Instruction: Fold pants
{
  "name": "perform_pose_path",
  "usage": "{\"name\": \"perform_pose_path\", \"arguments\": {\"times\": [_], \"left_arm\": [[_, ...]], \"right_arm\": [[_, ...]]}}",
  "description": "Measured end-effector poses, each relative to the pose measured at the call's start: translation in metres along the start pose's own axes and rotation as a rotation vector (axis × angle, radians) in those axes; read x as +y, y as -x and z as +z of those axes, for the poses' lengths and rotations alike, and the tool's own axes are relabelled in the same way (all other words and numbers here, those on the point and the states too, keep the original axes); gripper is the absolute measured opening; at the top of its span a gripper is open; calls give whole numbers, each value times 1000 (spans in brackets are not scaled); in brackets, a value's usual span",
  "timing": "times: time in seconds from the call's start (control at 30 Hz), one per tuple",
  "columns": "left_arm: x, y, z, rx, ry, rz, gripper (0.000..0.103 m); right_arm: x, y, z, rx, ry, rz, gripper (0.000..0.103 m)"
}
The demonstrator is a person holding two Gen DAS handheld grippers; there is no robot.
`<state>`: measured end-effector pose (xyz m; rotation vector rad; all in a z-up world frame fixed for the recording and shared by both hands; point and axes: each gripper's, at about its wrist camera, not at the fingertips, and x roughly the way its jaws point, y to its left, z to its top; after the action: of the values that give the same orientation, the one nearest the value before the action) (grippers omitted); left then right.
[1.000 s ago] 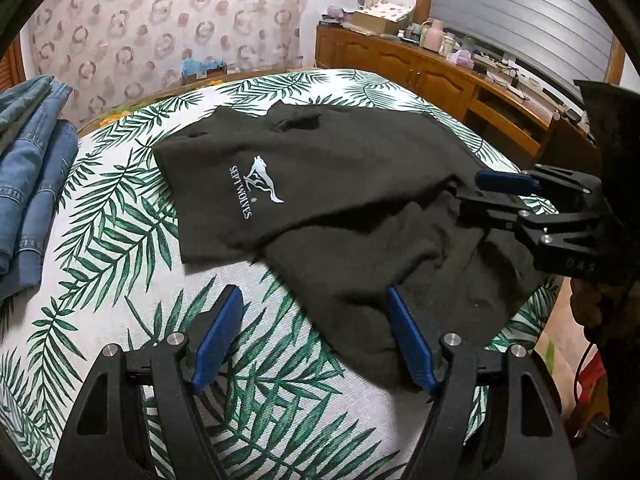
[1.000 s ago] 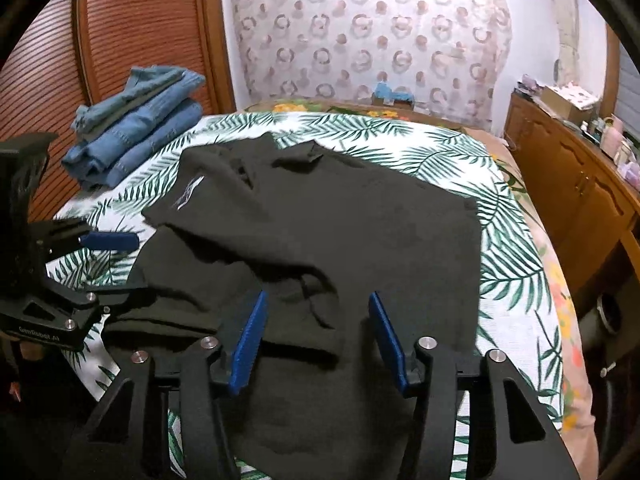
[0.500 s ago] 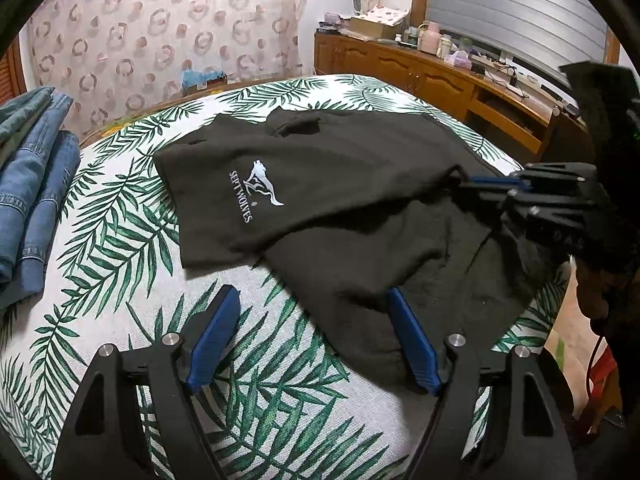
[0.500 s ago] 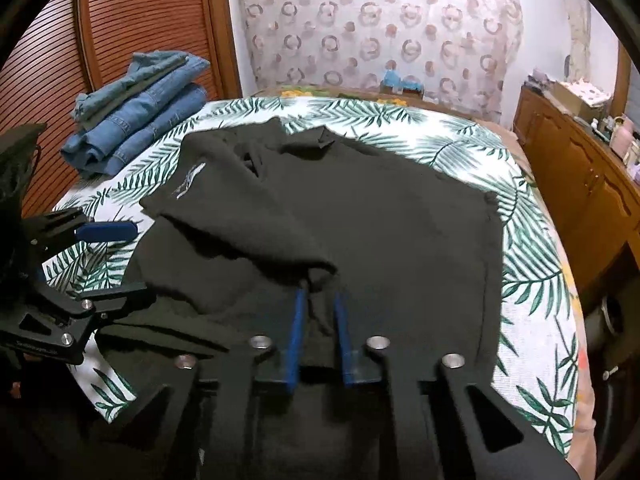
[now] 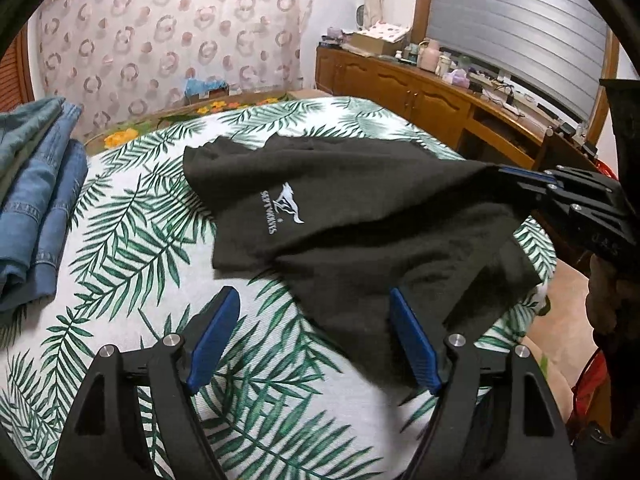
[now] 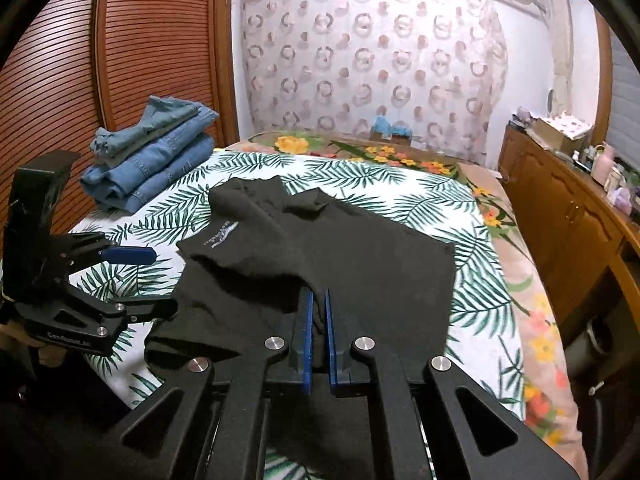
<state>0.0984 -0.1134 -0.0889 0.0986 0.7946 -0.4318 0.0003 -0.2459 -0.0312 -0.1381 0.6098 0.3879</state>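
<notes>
Blue pads of your right gripper (image 6: 319, 312) have just closed and now pinch a raised fold of the black pants (image 6: 360, 264). Your left gripper (image 5: 316, 336) is wide open, holding nothing, one finger over the pants' near edge. Pants lie spread on the leaf-print bed (image 5: 120, 248); folded jeans (image 6: 152, 168) sit at its far left corner.

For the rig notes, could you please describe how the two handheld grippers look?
Both the left gripper and the right gripper are matte black, angular frames with cut-out arms, silver round pivot pins and flat blue pads lining the jaws. Pale lettering marks each body's side.
</notes>
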Motion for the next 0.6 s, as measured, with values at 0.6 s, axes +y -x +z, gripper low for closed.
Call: {"name": "perform_pose_path", "arguments": {"times": [0.6], "left_arm": [[-19,0,-3,-1,-30,-17,78]], "right_arm": [[-22,36,-41,30,-80,-80,5]]}}
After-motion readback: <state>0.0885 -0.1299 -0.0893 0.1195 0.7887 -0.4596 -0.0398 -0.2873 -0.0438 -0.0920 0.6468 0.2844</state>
